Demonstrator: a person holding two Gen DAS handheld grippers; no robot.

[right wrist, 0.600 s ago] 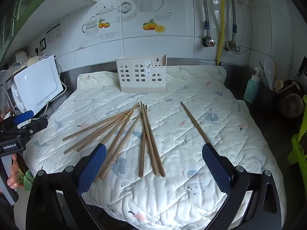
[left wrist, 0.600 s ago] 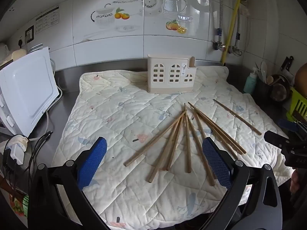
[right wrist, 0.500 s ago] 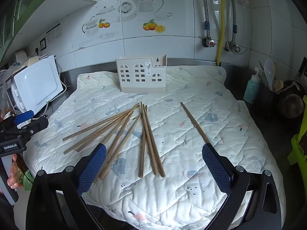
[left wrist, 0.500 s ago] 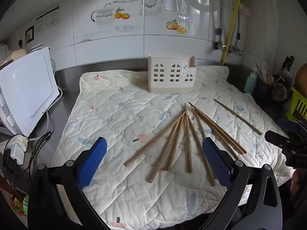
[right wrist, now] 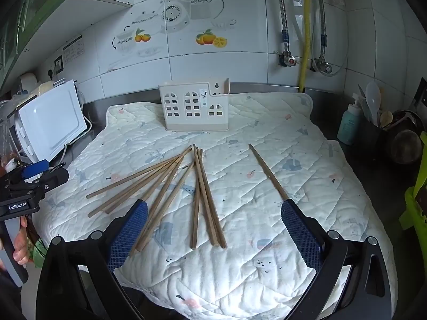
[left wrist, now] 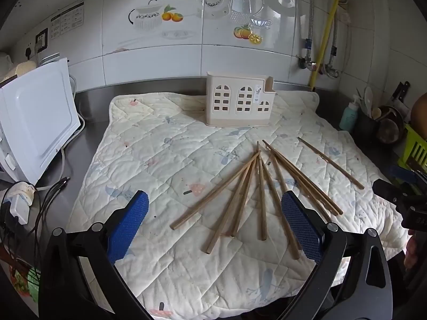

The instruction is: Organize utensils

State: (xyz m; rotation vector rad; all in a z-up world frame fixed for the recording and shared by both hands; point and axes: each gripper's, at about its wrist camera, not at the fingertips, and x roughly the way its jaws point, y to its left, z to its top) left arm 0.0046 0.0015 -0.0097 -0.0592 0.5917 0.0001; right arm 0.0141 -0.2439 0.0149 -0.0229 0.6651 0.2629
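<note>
Several wooden chopsticks lie fanned out on a quilted cream mat; they also show in the right wrist view. One chopstick lies apart to the right, also seen in the right wrist view. A cream utensil holder with window cut-outs stands upright at the mat's back; it also shows in the right wrist view. My left gripper is open and empty above the mat's front. My right gripper is open and empty above the chopsticks' near ends.
A white appliance with cables stands left of the mat. A teal bottle, a dark utensil pot and a green basket stand at the right. A tiled wall with pipes is behind.
</note>
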